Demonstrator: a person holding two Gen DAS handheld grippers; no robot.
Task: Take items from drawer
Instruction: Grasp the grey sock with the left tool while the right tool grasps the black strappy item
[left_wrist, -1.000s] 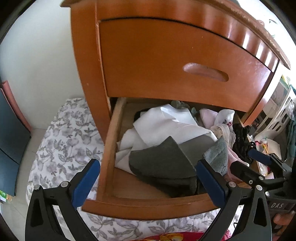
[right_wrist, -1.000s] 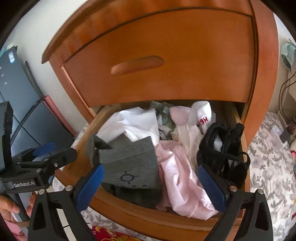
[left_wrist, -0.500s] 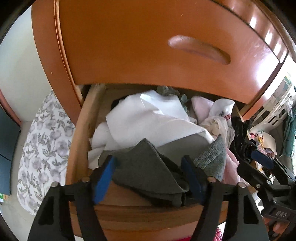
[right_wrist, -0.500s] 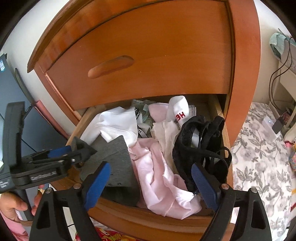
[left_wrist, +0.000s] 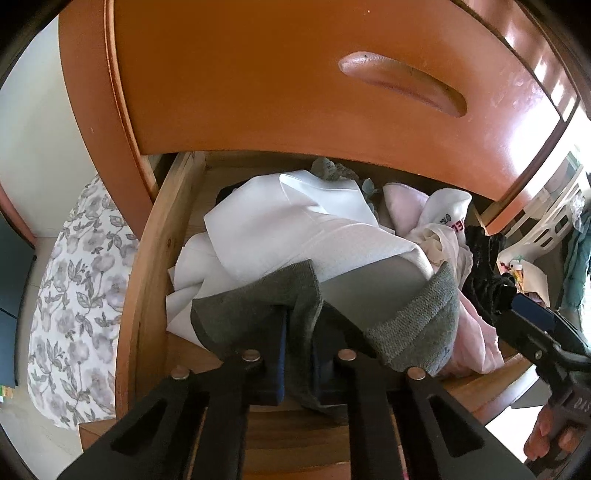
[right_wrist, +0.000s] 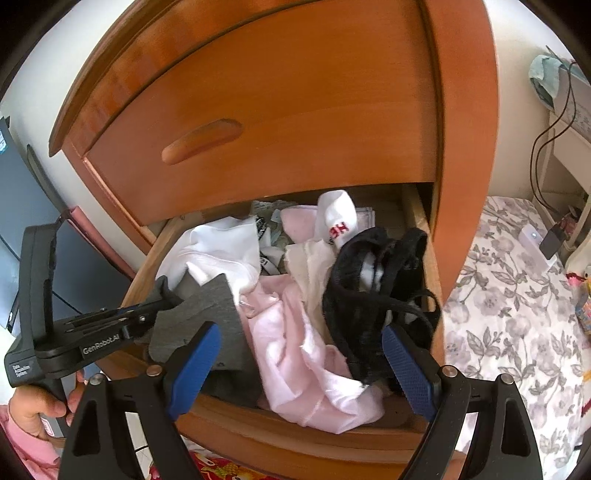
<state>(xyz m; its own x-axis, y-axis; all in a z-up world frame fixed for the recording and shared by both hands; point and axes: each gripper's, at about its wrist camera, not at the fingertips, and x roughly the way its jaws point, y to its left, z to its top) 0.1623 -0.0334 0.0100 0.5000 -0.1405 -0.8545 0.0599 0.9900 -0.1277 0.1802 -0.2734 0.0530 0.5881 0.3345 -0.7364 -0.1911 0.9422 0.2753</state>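
The wooden drawer (right_wrist: 229, 417) stands pulled out beneath a closed upper drawer (right_wrist: 280, 122) and looks full, so by my reading the task is barely begun: nothing shows outside it yet, and every garment in view lies within its walls. The first removal seems to be in hand.

The biggest piece is the white cloth (left_wrist: 295, 229), heaped at the left and back. Next comes the pale pink garment (right_wrist: 306, 362), crumpled in the middle and drooping over the front edge. To its right sits a tangle of black strappy fabric (right_wrist: 373, 288), near the right wall. At the front left lies the grey knit garment (left_wrist: 258, 306), soft and folded, with a ribbed hem turned up. Smallest is a white sock (right_wrist: 338, 218) with red lettering, at the back.

The left claw (left_wrist: 299, 354) is pinched nearly closed on a fold of the grey knit garment, whose cloth bunches between its blue pads. The right claw (right_wrist: 301, 369) is spread wide and holds nothing; it hangs above the drawer's front, with the pink garment and the black tangle between its fingers (right_wrist: 406, 373).
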